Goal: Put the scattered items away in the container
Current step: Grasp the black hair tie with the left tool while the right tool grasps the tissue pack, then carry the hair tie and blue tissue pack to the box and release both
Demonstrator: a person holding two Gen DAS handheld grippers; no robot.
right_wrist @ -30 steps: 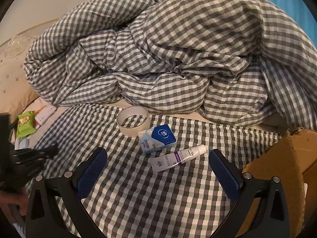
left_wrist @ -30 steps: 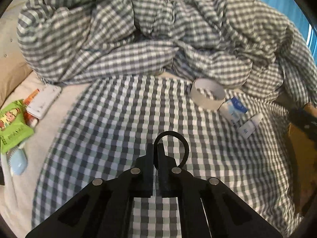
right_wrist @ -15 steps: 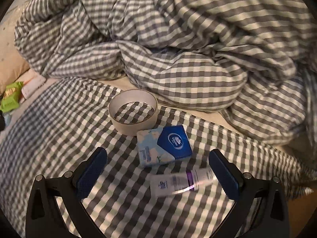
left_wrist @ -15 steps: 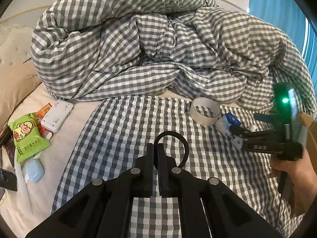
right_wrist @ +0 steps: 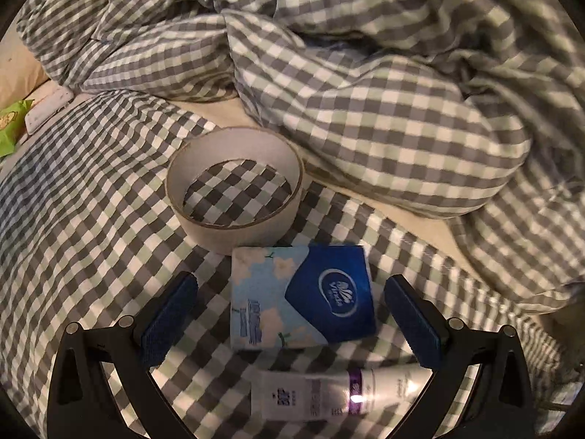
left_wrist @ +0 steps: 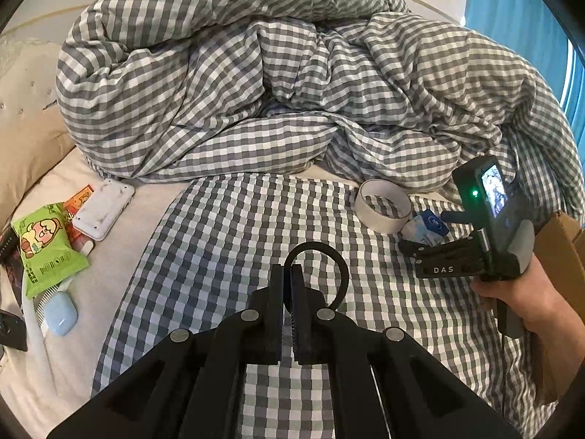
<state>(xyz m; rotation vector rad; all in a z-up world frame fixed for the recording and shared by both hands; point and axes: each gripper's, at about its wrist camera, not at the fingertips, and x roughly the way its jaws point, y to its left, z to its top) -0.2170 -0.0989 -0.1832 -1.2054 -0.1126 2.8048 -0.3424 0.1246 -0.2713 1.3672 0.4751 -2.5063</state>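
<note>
My left gripper [left_wrist: 287, 274] is shut on a black ring [left_wrist: 338, 267] and holds it above the checked sheet. My right gripper [right_wrist: 290, 296] is open, its pads on either side of a blue tissue pack [right_wrist: 301, 298] lying on the sheet. A white tape roll [right_wrist: 234, 186] lies just beyond the pack and a white cream tube [right_wrist: 329, 395] just in front of it. In the left wrist view the right gripper [left_wrist: 420, 245] sits low over the tissue pack [left_wrist: 427, 225] beside the tape roll [left_wrist: 382, 208]. A cardboard box [left_wrist: 563, 241] stands at the right edge.
A bunched checked duvet [left_wrist: 278, 84] fills the back of the bed. At the left lie a green snack pack [left_wrist: 44, 245], a white flat device [left_wrist: 104, 208], a pale blue case [left_wrist: 62, 316] and a beige pillow [left_wrist: 25, 128].
My right gripper has moved forward and down onto the tissue pack, which now lies between its open pads. My left gripper has kept hold of the black ring and lifted back a little.
</note>
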